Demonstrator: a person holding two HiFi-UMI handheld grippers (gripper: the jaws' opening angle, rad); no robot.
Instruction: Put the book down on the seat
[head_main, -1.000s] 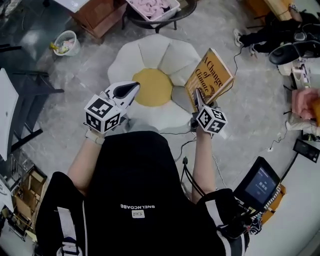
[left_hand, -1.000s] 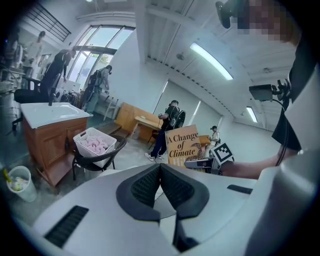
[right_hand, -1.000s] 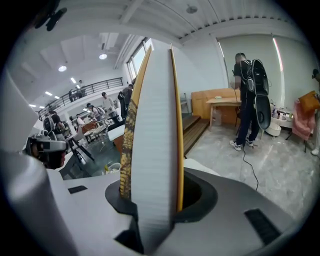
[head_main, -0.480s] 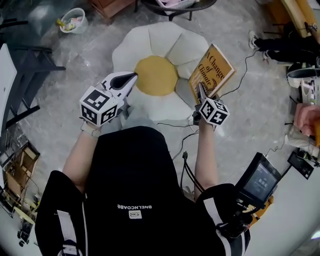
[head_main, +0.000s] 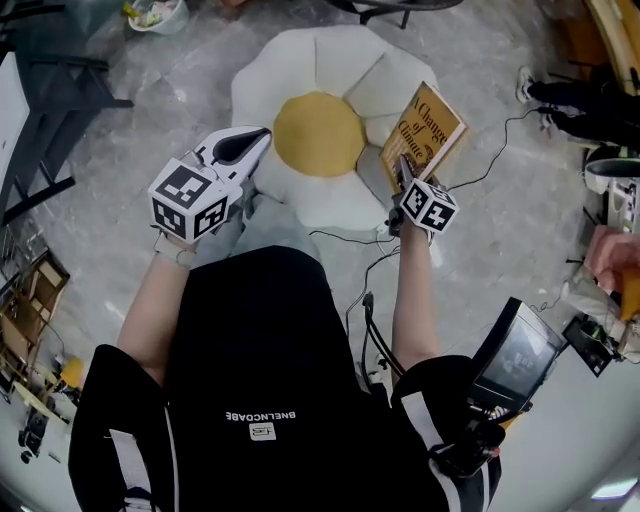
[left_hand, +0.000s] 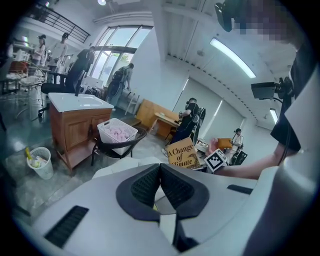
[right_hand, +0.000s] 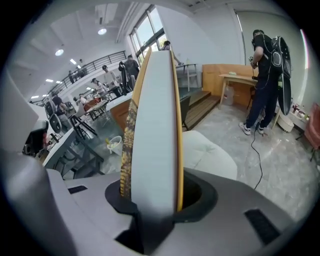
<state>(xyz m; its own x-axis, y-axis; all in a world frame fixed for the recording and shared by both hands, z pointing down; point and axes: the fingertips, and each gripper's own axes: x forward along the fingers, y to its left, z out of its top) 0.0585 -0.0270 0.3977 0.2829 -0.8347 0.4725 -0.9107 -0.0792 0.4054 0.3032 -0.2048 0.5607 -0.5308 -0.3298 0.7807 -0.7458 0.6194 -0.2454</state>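
Below the person, the flower-shaped seat (head_main: 300, 60) lies on the floor. The book (head_main: 425, 130) is held tilted over the seat's right edge, not yet resting on it. The right gripper (head_main: 403, 178) clamps the book's lower edge between its jaws. The left gripper (head_main: 245, 145) has its jaws pressed together on nothing. The step in hand appears to be the carry. The next move calls for shifting the book toward the yellow centre, laying it flat, then parting the jaws.

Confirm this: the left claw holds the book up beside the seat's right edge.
Wrong claw. The right claw holds the book, its jaws shut on the book's edge, as the right gripper view shows. The left claw is shut on nothing. The rest stands: the book is up beside the right edge of the seat.
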